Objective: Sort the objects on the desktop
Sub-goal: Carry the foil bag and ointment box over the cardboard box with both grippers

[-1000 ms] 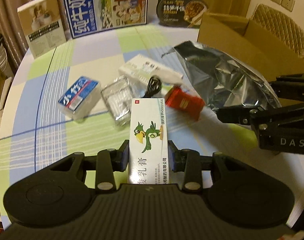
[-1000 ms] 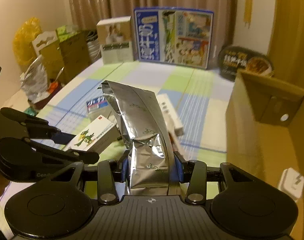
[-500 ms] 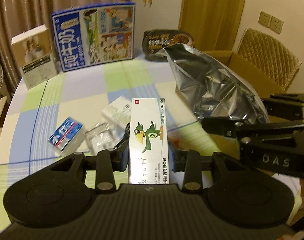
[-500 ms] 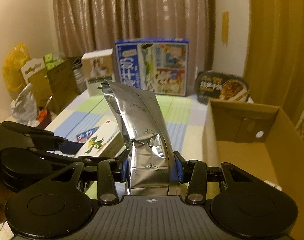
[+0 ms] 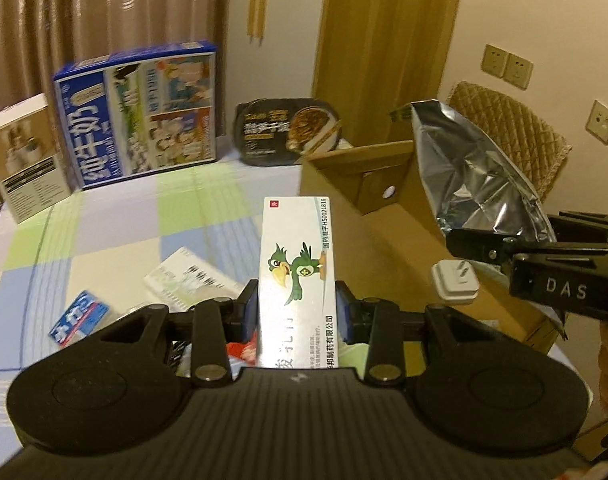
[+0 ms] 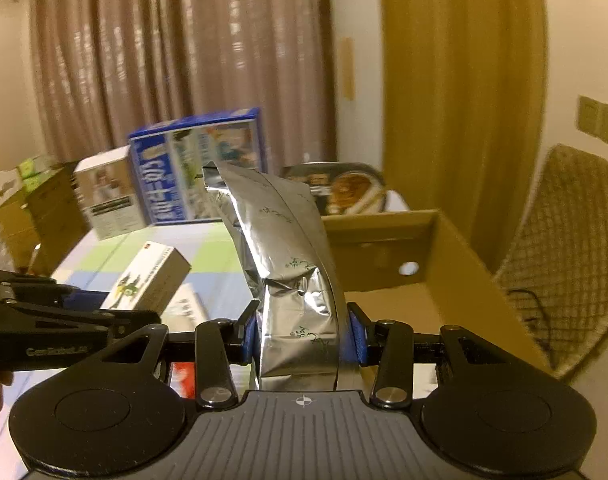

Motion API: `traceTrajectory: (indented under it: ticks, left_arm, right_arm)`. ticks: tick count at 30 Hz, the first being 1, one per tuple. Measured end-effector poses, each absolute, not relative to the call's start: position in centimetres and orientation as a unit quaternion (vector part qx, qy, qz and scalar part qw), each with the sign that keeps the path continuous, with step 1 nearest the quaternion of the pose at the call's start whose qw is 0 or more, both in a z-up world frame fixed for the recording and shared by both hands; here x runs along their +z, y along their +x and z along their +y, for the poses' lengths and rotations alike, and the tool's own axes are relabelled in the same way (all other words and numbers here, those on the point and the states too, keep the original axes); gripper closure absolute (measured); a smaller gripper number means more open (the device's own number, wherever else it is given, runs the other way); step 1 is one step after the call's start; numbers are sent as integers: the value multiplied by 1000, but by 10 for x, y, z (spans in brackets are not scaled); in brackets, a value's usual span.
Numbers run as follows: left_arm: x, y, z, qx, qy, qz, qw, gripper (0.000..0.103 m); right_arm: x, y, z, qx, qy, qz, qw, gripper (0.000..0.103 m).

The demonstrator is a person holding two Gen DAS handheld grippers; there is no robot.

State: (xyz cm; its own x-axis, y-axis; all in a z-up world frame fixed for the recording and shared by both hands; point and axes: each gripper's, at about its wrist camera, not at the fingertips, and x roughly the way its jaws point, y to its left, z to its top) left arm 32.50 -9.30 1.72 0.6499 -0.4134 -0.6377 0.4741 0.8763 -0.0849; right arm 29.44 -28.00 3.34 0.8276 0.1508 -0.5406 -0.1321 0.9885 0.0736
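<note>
My left gripper (image 5: 297,312) is shut on a white medicine box (image 5: 297,264) with a green bird print, held up above the table. My right gripper (image 6: 302,334) is shut on a crumpled silver foil bag (image 6: 288,264), held over the near edge of an open cardboard box (image 6: 416,300). In the left wrist view the foil bag (image 5: 476,176) and the right gripper (image 5: 544,264) hang above the cardboard box (image 5: 384,208). A white charger plug (image 5: 455,282) lies in that box. In the right wrist view the medicine box (image 6: 148,280) shows at the left.
On the checked tablecloth (image 5: 104,232) lie a white carton (image 5: 188,280), a blue-and-white packet (image 5: 78,318) and a red item (image 5: 240,350). A blue milk carton box (image 5: 140,116), a small white box (image 5: 24,156) and a black food tray (image 5: 288,130) stand at the back. A wicker chair (image 6: 564,248) is at right.
Both grippers have risen and swung right toward the cardboard box, carrying the medicine box and the foil bag. The table items have dropped lower in view.
</note>
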Motion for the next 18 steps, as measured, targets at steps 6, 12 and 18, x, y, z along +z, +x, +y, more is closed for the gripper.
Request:
traceTrajectory:
  ticks: [6,12,18]
  left_arm:
    - [19,323,-125,-269,55,335,901,70]
    - [22,319,-153,-291,53,332,896,70]
    - [20,316,-186,-316,48,330,888,70]
  right_arm:
    - [29,292,-313,47,30,293,954,62]
    - [21,291,-341,24,44,304,951,62]
    - [18,291,-361,8,60,308,950,62]
